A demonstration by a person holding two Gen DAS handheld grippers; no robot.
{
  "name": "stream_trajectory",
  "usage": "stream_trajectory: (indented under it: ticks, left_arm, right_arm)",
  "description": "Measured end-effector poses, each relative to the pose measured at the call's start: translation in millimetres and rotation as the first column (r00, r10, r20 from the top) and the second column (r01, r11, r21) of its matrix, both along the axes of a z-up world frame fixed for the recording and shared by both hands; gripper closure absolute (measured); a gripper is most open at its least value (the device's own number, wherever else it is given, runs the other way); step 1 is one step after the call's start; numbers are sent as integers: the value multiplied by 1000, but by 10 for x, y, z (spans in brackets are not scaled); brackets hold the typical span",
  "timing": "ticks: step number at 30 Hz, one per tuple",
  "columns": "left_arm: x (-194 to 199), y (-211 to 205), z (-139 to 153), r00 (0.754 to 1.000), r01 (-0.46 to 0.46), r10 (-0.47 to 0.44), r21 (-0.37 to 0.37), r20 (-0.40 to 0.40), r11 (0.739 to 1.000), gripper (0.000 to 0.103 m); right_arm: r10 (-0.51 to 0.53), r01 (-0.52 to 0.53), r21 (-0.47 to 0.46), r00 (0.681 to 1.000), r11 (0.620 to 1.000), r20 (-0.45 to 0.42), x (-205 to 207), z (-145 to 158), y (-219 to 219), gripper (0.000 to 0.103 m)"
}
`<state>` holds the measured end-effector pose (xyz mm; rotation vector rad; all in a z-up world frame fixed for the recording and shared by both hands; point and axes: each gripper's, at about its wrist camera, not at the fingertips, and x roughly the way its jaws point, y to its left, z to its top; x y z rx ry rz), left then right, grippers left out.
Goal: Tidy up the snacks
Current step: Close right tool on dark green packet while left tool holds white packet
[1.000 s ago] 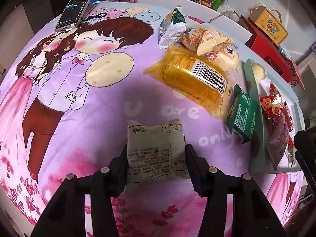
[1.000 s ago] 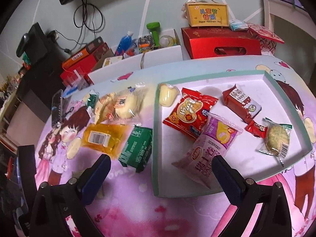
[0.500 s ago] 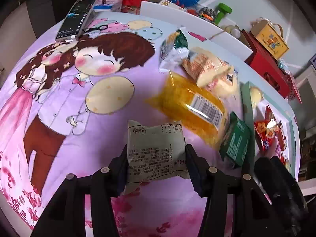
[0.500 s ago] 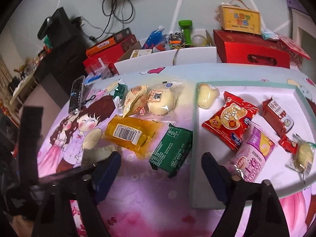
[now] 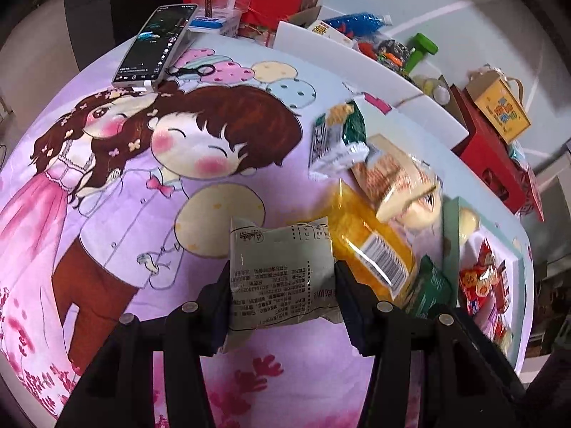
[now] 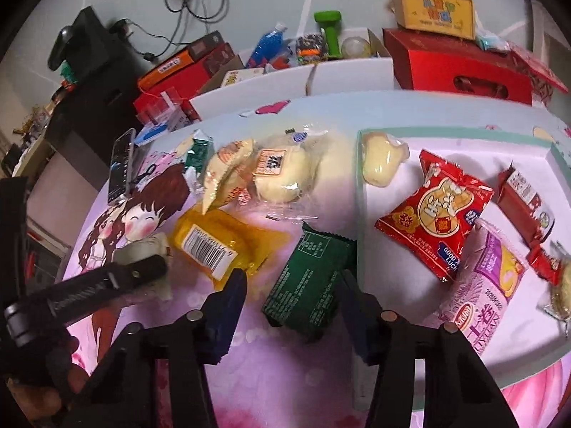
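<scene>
Currently the left gripper (image 5: 282,296) is clamped across the width of a pale grey-green printed plastic snack pouch (image 5: 280,271), held clear of the cartoon-printed pink tablecloth (image 5: 107,214). The pouch looks light and puffy; its film dents slightly at the pads, so the contents are probably soft and crushable. A mid-body grip like this one seems adequate; the crimped end seams would likely slip.

The right gripper (image 6: 291,306) has just been closing, with a dark green flat foil snack packet (image 6: 310,278) between its jaws. The right pad sits at the packet's edge, while a gap shows on the left side, so the jaws read as not yet pressing. This packet lies on the cloth just beside the teal rim of the white shallow tray (image 6: 360,214), one corner against it. It looks thin, fairly stiff and glossy, hence probably slippery; taking it across the short width near the middle seems safest.

Several red and purple packets already lie in the tray. A yellow clear-wrapped packet with a barcode (image 6: 210,242) and pale wrapped buns (image 6: 278,174) remain on the cloth.
</scene>
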<state>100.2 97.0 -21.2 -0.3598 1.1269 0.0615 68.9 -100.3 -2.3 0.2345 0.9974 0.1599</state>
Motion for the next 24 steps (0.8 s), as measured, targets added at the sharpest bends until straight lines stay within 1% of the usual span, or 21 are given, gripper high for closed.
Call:
stream_trajectory:
  ticks: [7, 13, 16, 19, 22, 24]
  left_arm:
    - [88, 30, 50, 1000, -8, 8, -9, 11, 1000, 48]
    - [196, -40, 109, 1000, 14, -13, -7, 25, 1000, 48]
    - [239, -69, 109, 1000, 24, -24, -8, 20, 1000, 48]
    - [260, -81, 126, 999, 28, -28, -16, 25, 999, 48]
    - [267, -82, 132, 999, 28, -28, -14, 26, 1000, 48]
    - [276, -82, 122, 999, 30, -29, -15, 22, 999, 48]
  right_arm:
    - [-33, 33, 11, 998, 999, -50, 110, -89, -31, 49]
    - [-58, 60, 17, 996, 998, -72, 161, -95, -54, 50]
    - [-75, 75, -1, 993, 997, -93, 183, -91, -30, 50]
    - [-66, 65, -12, 993, 998, -97, 209, -93, 37, 49]
    - [-45, 46, 9, 993, 999, -106, 218, -111, 83, 49]
    - [-48, 48, -1, 993, 999, -106, 219, -120, 94, 49]
